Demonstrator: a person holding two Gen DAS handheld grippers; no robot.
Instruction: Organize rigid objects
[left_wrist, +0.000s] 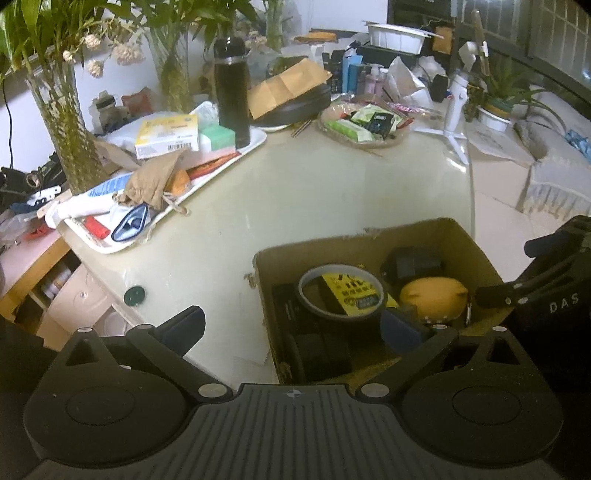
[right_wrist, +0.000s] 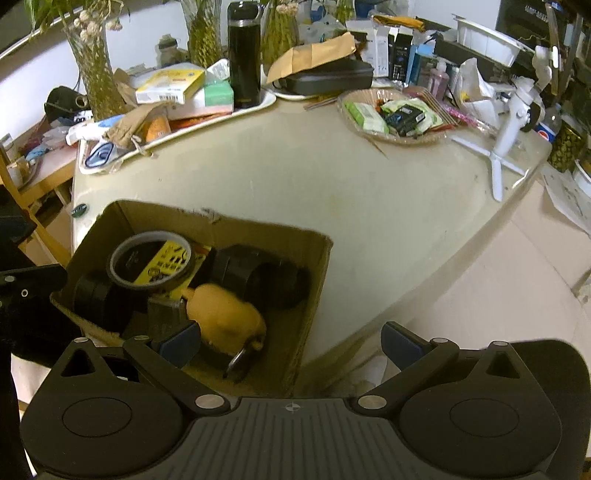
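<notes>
An open cardboard box stands at the near edge of the cream table. In it lie a tape roll, a yellow and black pack, a yellow rounded object and black items. My left gripper is open, jaws straddling the box's left wall. My right gripper is open, jaws straddling the box's right wall; it also shows in the left wrist view. Both hold nothing.
A white tray at the back left holds boxes, a paper bag and a black flask. A woven basket of packets, a white tripod, plant vases and clutter line the far side.
</notes>
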